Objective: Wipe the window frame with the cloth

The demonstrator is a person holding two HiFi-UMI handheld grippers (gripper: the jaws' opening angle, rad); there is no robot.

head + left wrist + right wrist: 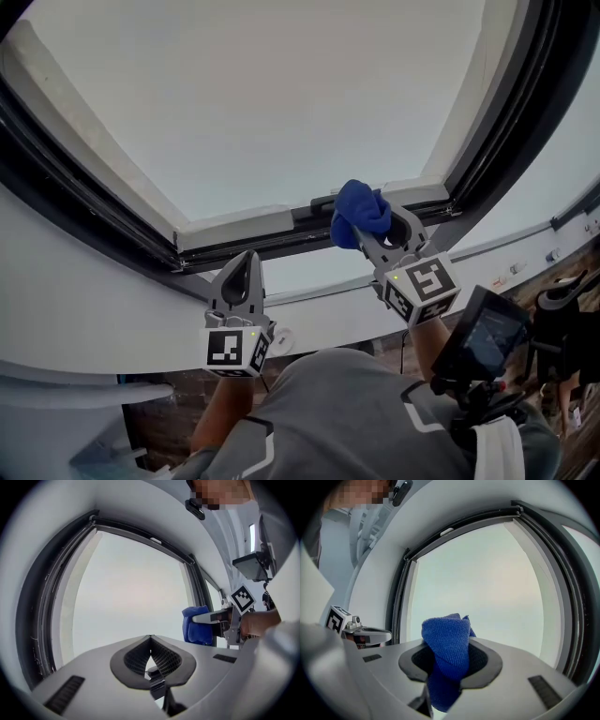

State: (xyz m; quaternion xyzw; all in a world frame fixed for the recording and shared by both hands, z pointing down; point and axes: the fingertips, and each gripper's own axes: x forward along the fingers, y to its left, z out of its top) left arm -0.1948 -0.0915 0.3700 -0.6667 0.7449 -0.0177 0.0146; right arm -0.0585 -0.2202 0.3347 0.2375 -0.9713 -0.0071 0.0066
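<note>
Left gripper, jaws closed on nothing, hangs just below the window frame, probably to stay clear. Right gripper clamps the blue cloth, bunched forward onto that frame's lower rail so fabric, not metal, seemingly touches it.

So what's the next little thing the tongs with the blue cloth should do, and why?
Probably press the cloth to the dark window frame and slide it left along the rail. The right tongs are shut on the cloth, which sits near the frame's right-hand corner, so most of that rail lies ahead. The left tongs hang shut and empty below it.
</note>
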